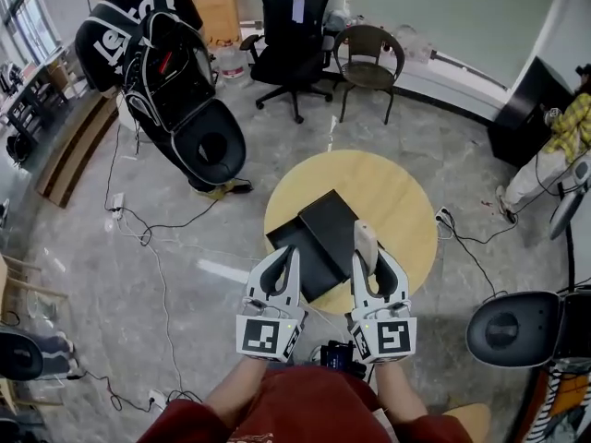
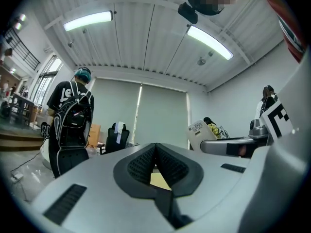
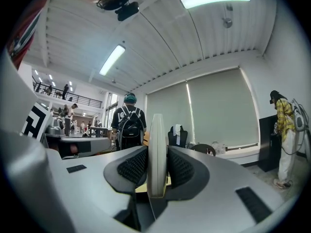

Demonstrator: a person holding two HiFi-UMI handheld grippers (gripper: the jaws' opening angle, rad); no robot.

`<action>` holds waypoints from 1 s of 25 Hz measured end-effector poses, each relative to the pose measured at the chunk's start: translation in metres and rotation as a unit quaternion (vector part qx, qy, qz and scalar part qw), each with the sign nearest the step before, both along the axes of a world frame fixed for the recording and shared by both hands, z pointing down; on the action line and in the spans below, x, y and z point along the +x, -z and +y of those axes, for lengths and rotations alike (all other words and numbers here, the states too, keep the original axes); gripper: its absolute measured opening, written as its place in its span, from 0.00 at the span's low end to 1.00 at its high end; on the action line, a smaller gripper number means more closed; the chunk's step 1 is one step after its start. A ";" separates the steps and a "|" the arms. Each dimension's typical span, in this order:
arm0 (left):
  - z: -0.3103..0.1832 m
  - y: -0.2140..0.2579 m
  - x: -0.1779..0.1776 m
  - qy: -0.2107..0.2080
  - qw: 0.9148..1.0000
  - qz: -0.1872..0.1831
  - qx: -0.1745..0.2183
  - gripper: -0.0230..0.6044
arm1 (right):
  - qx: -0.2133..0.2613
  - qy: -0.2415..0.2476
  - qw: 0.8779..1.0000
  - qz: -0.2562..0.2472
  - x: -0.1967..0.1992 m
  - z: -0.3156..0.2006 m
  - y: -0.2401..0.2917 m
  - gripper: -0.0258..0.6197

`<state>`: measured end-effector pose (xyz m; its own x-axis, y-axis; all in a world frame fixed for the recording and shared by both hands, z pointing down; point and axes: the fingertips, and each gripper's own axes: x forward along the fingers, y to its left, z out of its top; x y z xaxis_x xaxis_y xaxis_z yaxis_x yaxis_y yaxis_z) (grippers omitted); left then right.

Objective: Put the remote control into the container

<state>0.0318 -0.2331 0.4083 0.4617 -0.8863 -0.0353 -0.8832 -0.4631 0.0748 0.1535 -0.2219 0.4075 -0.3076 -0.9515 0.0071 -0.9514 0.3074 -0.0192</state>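
**Remote clamped in the right jaws, beside the container**

The right gripper (image 3: 157, 155) has its two ribbed black pads pressed on the flat sides of the remote control (image 3: 157, 144). The remote is a slim, pale, smooth slab with a rounded end. It stands on edge between the jaws and sticks out well past their tips. The jaws stand only as far apart as the remote is thick.

The left gripper (image 2: 156, 152) holds nothing. Its pads, of the same ribbed black rubber, meet at the tips. Behind them is a small leaf-shaped gap through which a patch of yellow tabletop shows.

Both grippers have smooth grey shells, and each carries a cube with black-and-white square markers at the rear.

In the head view the right gripper (image 1: 372, 258) and the left gripper (image 1: 287, 253) lie side by side, pointing away from the person over the near edge of a round table (image 1: 406, 197) with a light wooden top.

The container (image 1: 321, 233) is matt black and sharp-cornered, and sits turned at an angle on the near part of the table. The remote control (image 1: 365, 240) is just beside its right edge, above bare wood and not inside it.

Farther out, a grey stone-patterned floor is strewn with cables. A person with a black backpack (image 1: 162, 58) stands there, near a black office chair (image 1: 294, 40) and a brown chair (image 1: 369, 58).
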 end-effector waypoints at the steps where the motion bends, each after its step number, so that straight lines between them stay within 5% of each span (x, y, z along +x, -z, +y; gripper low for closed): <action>1: -0.008 -0.001 -0.004 -0.007 1.000 0.001 -0.001 0.06 | 0.000 -0.006 1.000 0.002 -0.006 -0.007 0.000 0.24; 16: -0.090 -0.008 -0.039 -0.104 0.994 0.013 0.000 0.06 | -0.011 -0.091 0.995 0.026 -0.050 -0.066 -0.009 0.24; 25: -0.099 -0.013 -0.036 -0.084 0.996 0.016 -0.011 0.06 | -0.033 -0.078 0.996 0.027 -0.041 -0.071 -0.020 0.24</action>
<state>-0.0038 -0.3320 0.4210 0.6019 -0.7979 -0.0341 -0.7909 -0.6015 0.1125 0.1130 -0.2929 0.4279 -0.1540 -0.9846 0.0831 -0.9876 0.1561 0.0188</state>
